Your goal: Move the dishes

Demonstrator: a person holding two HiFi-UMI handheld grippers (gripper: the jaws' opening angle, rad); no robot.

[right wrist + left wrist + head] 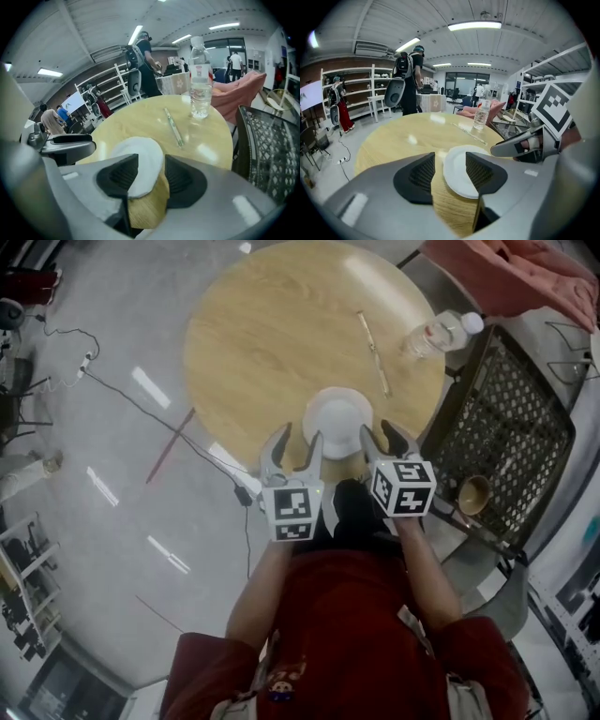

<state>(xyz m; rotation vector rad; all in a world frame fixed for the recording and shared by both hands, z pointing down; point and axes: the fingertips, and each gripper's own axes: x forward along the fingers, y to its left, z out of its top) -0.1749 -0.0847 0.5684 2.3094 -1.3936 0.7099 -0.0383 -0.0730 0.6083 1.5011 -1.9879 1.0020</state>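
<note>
A white plate [337, 418] lies on the round wooden table [262, 334], close to its near edge. My left gripper [300, 437] stands open at the plate's left rim, and my right gripper [378, 430] stands open at its right rim. In the left gripper view the plate [461, 173] shows between and past the open jaws of the left gripper [449, 161]. Seen from the right gripper view, the plate [138, 159] has its near rim between the spread jaws of the right gripper [151, 161]. I cannot tell whether either gripper touches the plate.
A clear water bottle [436, 334] stands at the table's far right, with a thin stick [373, 352] lying beside it. A dark mesh chair [511, 427] with a brown bowl [472, 493] on it is to the right. Cables run over the floor [103, 381] at left.
</note>
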